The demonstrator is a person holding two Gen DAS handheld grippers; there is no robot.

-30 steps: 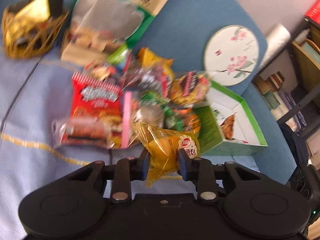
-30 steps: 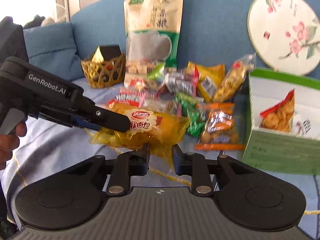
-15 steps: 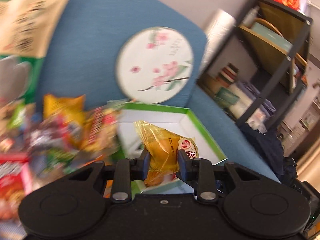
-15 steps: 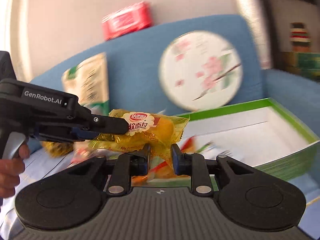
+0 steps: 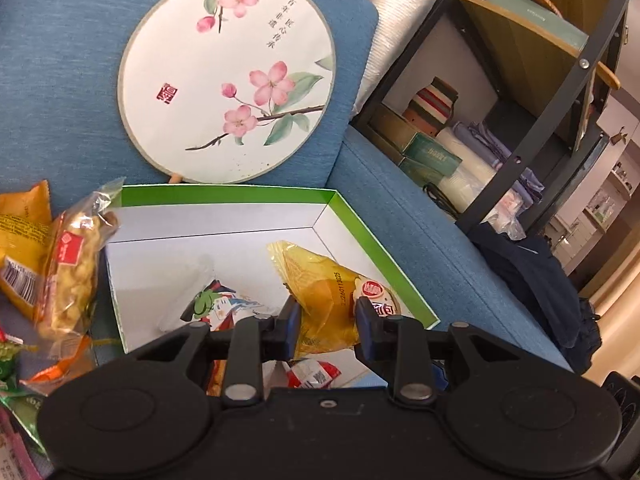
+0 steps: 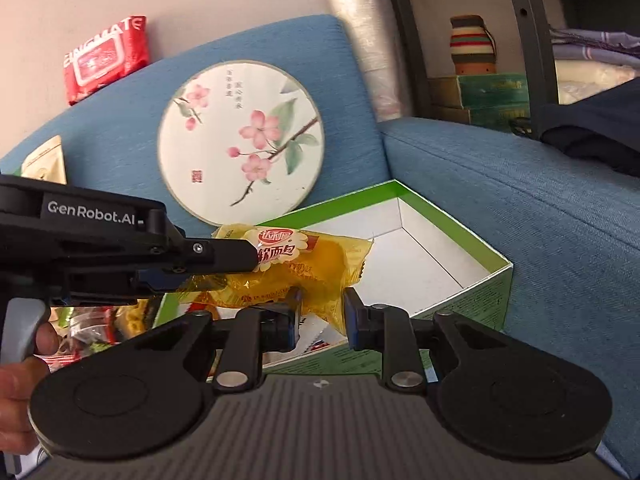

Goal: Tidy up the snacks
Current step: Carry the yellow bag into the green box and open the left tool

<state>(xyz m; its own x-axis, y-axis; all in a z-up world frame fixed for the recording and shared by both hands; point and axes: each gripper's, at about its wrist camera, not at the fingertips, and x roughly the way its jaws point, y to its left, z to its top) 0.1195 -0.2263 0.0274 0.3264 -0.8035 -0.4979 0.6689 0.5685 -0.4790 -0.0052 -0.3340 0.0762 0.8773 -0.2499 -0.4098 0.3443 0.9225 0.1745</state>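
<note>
Yellow film, crinkled and glossy: in the left wrist view the bread packet [image 5: 328, 296] sits between the part-open fingers of the left gripper [image 5: 325, 318], both pads pressed into it, over the green-rimmed box [image 5: 372, 236]. Judged light, soft and slippery; the bun inside would squash, so the sealed ends look the safer hold. Other packets already lie on the box floor [image 5: 224, 308]. A peanut pack [image 5: 70, 276] leans at the box's left wall, and a round painted fan [image 5: 228, 76] is propped behind.

Right wrist view: right gripper [image 6: 322, 312] pinches the packet's lower edge [image 6: 316, 276], jaws narrower. Left gripper [image 6: 224, 258] clamps the other end. Far corner of the box [image 6: 440, 256] is bare; nothing blocks a drop there. Red wipes pack [image 6: 106, 58] on the sofa back is well clear.
</note>
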